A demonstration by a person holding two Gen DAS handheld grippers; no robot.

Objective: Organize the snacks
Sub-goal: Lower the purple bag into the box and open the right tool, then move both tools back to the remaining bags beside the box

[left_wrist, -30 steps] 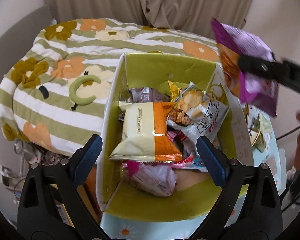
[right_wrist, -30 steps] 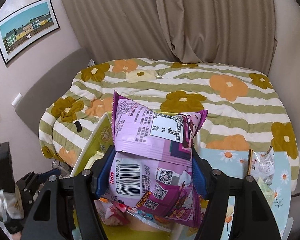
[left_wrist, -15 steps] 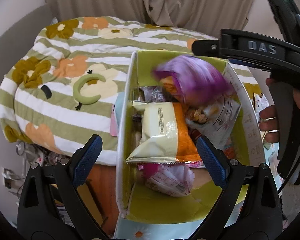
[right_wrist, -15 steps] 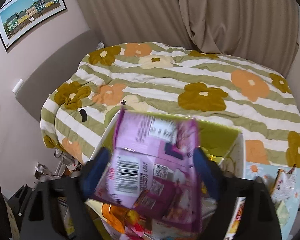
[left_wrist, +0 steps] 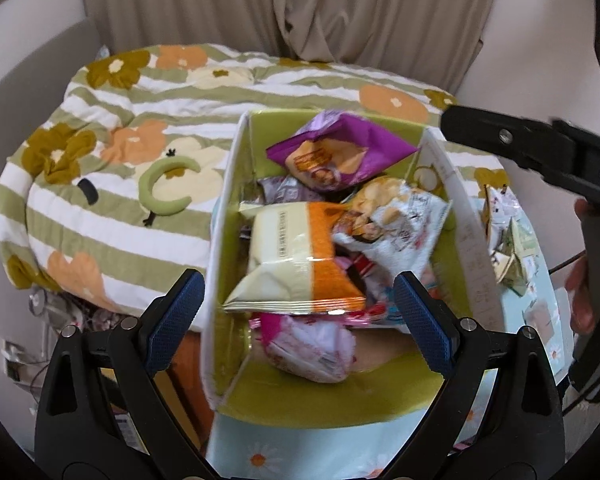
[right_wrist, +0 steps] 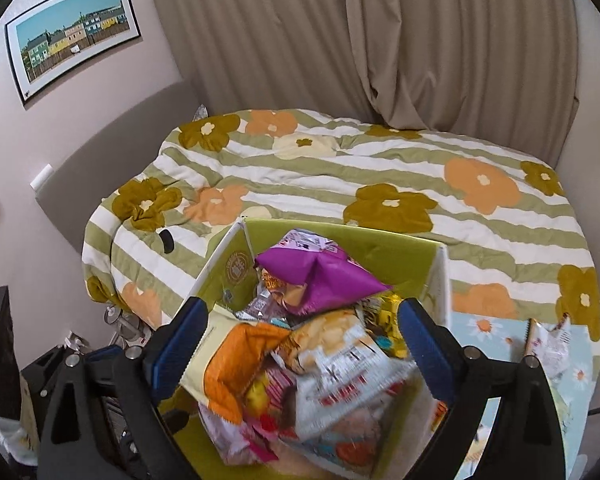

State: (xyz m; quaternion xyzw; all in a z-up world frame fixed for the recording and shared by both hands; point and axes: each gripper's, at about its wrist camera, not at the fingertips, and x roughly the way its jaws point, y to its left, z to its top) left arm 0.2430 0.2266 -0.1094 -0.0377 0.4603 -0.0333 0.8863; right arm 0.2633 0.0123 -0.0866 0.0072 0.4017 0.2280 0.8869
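Snacks are piling up in the green box [left_wrist: 236, 184], the purple bag [right_wrist: 320, 276] lying at its far end, while both the right gripper [right_wrist: 302, 334] and left gripper [left_wrist: 296, 304] are hovering wide and empty, so the packets [left_wrist: 508, 248] on the table at right are likely awaiting pickup next.

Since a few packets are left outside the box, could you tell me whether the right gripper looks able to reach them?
Probably yes: the right gripper is open and empty, and the loose packets lie uncovered on the table beside the box.
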